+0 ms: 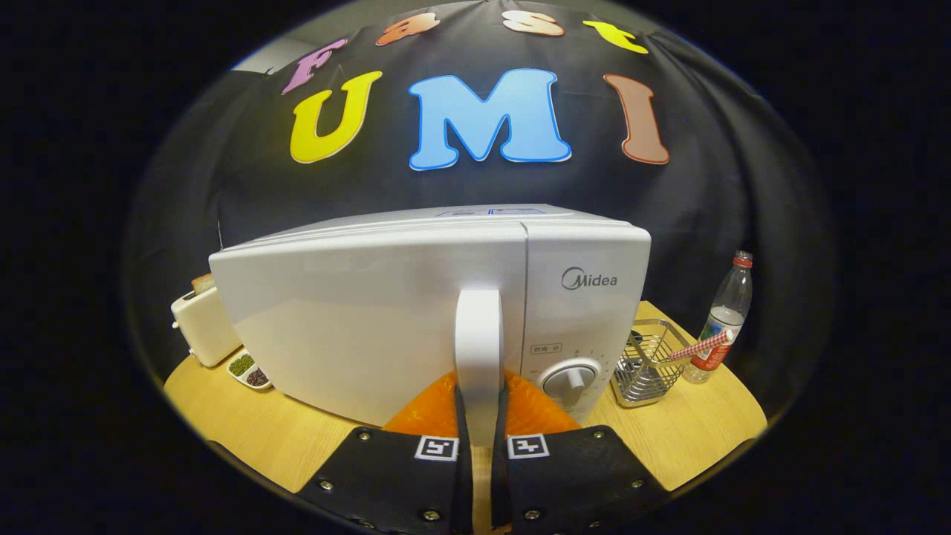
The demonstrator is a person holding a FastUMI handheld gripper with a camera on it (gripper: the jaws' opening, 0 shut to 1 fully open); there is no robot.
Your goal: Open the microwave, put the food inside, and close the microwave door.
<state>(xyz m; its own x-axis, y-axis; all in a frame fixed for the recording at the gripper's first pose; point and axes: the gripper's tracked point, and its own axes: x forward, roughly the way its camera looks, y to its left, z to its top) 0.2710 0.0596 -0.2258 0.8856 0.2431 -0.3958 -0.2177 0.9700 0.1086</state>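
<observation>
1 microwave (371,319), 1 toaster (202,325), 1 plastic bottle (724,316), 1 wire basket (648,364), 1 two-section dish (249,371), 1 gripper (479,446) w/ 2 fingers.

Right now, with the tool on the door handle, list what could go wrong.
1. The tool grips only the lower end of the vertical handle; it may slip off when pulling.
2. The door hinges away from the dial; its swing could hit the toaster and the small dish.
3. A hard tug might slide the microwave toward the wire basket and bottle.
</observation>
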